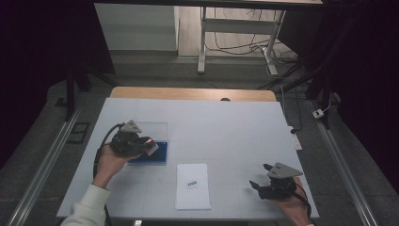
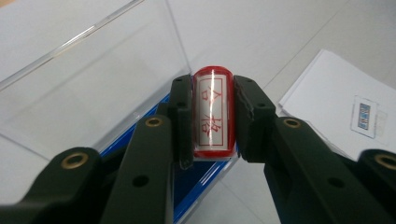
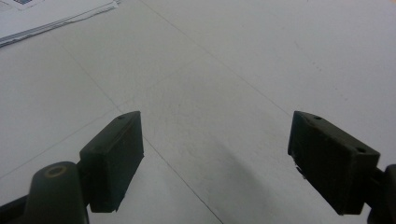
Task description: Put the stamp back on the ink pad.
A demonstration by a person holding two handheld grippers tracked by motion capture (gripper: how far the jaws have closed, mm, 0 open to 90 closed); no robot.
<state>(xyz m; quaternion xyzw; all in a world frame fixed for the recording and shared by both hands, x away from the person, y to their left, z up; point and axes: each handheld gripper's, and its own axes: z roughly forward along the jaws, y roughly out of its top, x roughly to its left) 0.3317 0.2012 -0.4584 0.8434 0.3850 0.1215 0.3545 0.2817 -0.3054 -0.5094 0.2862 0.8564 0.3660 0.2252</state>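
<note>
Stamp gripped over ink pad
Left gripper (image 2: 212,116) fingers clamp stamp (image 2: 213,112), frame centre; right gripper (image 3: 215,163) wide, empty. Press squarely onto blue pad (image 2: 196,182).

High view: fixed above the near edge, facing forward and down over the whole white surface (image 1: 226,127). Left gripper view: close, low, looking along its jaws; shares the paper sheet (image 1: 193,186) (image 2: 336,107). Right gripper view: close over the bare surface

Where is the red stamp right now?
The stamp is clamped in the left tool, at the left of the high view, just above the blue ink pad with its clear open lid, left of the paper.
</note>
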